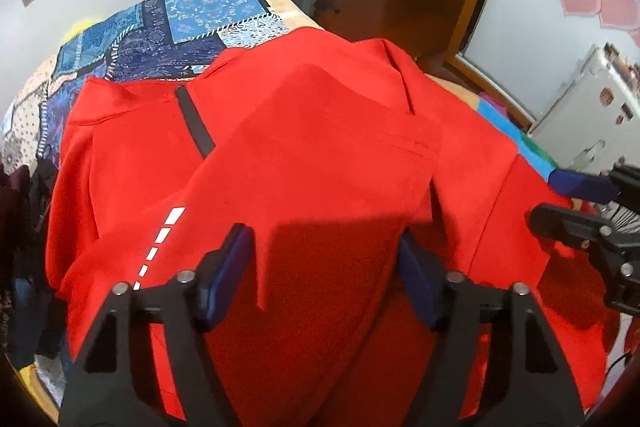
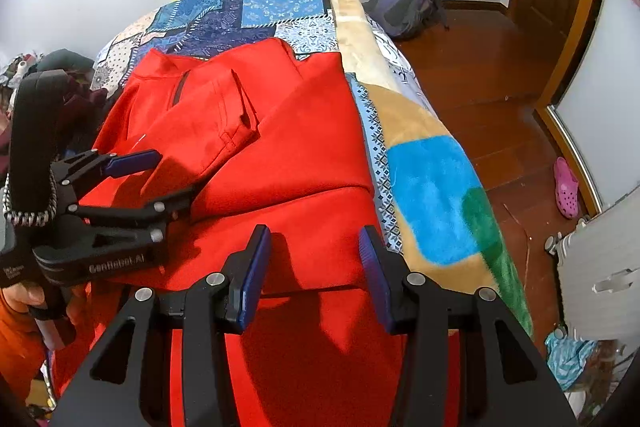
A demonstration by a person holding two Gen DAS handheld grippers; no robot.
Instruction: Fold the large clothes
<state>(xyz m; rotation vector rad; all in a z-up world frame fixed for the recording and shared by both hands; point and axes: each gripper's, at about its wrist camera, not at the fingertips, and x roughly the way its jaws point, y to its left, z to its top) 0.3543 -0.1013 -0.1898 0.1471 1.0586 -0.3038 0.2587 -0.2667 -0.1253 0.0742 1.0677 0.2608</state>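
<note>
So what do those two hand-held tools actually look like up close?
Each tool, the left tool and right tool, is matte black with two angular fingers, silver bolt heads and ribbed dark-blue pads. In the right wrist view the left one shows white "GenRobot.AI" lettering, a black strap and a black-and-white braided cord. An orange sleeve shows beneath.

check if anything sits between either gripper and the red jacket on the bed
Nothing visible does. The left gripper hangs open right over the red jacket, with only bare red cloth between its fingers. The right gripper is open too, over the jacket's near part beside the patchwork blanket. No other item lies on the cloth there.
</note>
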